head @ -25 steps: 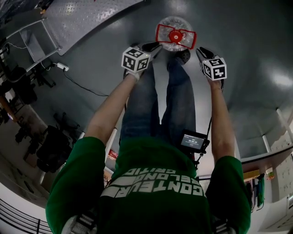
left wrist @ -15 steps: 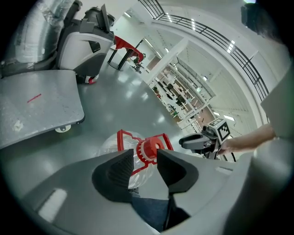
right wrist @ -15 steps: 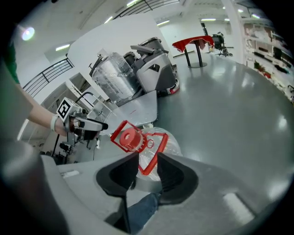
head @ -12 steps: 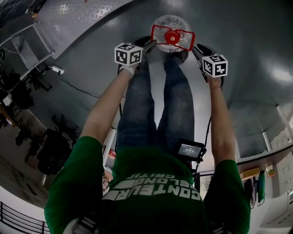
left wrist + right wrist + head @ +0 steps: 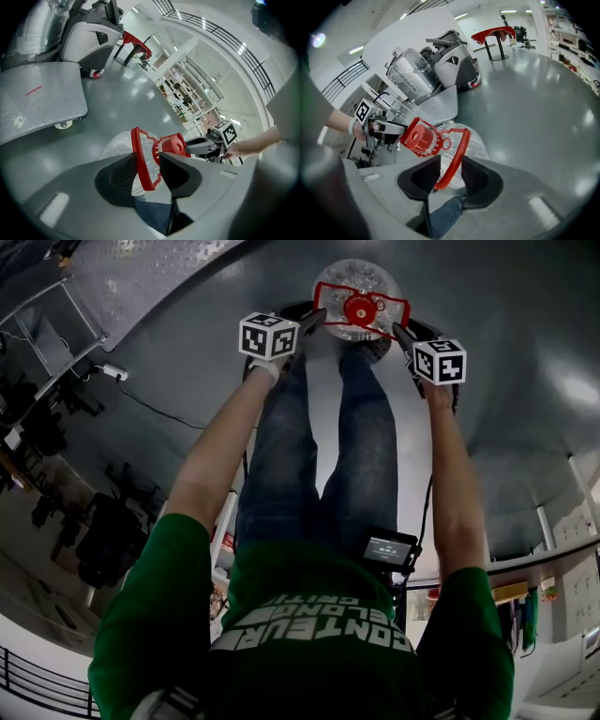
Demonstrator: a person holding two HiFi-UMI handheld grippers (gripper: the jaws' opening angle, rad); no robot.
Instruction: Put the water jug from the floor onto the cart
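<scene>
Head view steeply down over the person (image 5: 314, 615), each gripper view close along its jaws, facing the other, all sharing the jug (image 5: 358, 307).

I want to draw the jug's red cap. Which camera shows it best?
The right gripper view: the red cap looks big and whole there. The left gripper view shows the cap smaller, with its lower edge hidden. The head view shows it tiny, from above.
</scene>
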